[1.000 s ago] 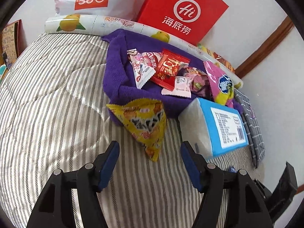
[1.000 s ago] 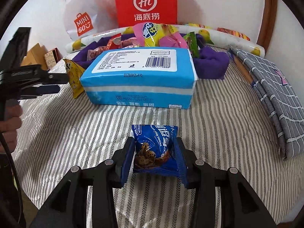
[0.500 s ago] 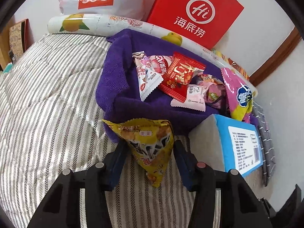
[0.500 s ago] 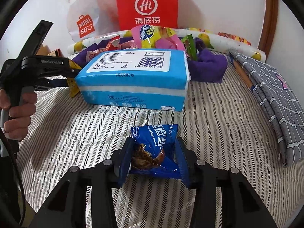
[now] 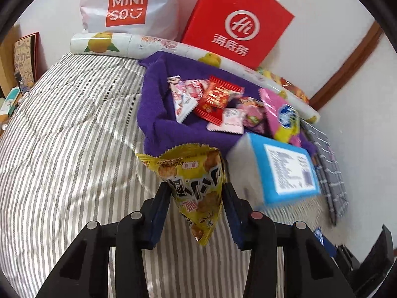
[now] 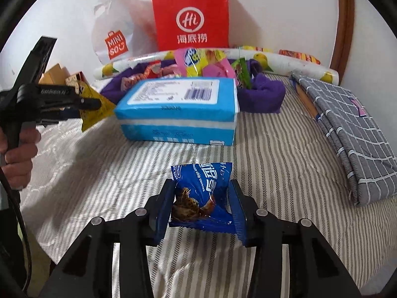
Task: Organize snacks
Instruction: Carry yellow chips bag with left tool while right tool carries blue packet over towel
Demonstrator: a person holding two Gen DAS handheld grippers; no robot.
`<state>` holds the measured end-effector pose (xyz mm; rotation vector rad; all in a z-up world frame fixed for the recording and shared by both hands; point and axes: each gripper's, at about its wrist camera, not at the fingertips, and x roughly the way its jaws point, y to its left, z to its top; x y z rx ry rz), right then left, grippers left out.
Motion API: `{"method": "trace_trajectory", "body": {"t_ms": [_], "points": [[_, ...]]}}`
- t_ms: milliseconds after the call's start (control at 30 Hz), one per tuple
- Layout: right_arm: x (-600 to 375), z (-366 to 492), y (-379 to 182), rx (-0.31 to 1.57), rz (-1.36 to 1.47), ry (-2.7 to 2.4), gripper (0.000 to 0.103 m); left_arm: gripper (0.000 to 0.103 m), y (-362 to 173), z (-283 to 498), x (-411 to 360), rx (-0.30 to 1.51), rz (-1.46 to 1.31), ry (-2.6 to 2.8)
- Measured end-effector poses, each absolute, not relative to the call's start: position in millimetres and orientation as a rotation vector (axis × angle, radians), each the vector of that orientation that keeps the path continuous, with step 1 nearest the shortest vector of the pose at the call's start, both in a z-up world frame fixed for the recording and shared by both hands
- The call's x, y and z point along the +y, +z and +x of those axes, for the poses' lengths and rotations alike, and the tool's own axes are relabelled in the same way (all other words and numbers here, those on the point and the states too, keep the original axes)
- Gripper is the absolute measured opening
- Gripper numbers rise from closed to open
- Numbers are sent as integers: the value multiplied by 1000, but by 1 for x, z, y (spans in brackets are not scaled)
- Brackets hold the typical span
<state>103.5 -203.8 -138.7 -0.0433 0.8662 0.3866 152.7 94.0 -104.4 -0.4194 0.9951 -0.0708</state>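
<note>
My left gripper [image 5: 197, 193] is shut on a yellow triangular snack packet [image 5: 193, 176] and holds it above the striped bed, just in front of a purple cloth [image 5: 161, 121] heaped with several snack packets [image 5: 215, 99]. That packet also shows in the right wrist view [image 6: 95, 105], held by the left gripper [image 6: 96, 104]. My right gripper [image 6: 201, 193] is shut on a blue chocolate chip cookie packet [image 6: 201, 193] above the bed, in front of a blue tissue pack [image 6: 177, 109].
A red paper bag [image 5: 238, 22] and a white Miniso bag [image 5: 124, 5] stand at the wall behind a rolled fruit-print mat [image 5: 104, 46]. A folded grey checked cloth [image 6: 347, 124] lies at right. The blue tissue pack [image 5: 282, 171] sits right of the yellow packet.
My left gripper moved forward and closed on the yellow packet, then lifted it off the bed. My right gripper keeps hold of the blue cookie packet and has shifted slightly.
</note>
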Motion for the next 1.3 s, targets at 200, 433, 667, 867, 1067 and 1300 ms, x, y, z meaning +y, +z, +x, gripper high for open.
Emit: {"method": "trace_trajectory", "body": {"t_ms": [200,433,667,867,1067,1300], "points": [[-204,87,-116,825,-18,392,44,41,-86,123,82,975,-375,-108],[-201,70,-92,784,12,392,44,41,-61,92,68,933,-354,-155],[-205,56,-63,721,33,377,44,41,-39,73,54,897,-328,-193],[-211,53,-41,685,45,353,44,41,-17,69,46,856,-312,-220],[-217,59,-21,654,54,343,44,41,1,72,39,817,-296,-242],[-218,77,-7,639,74,353,44,41,6,91,42,808,-308,-251]]}}
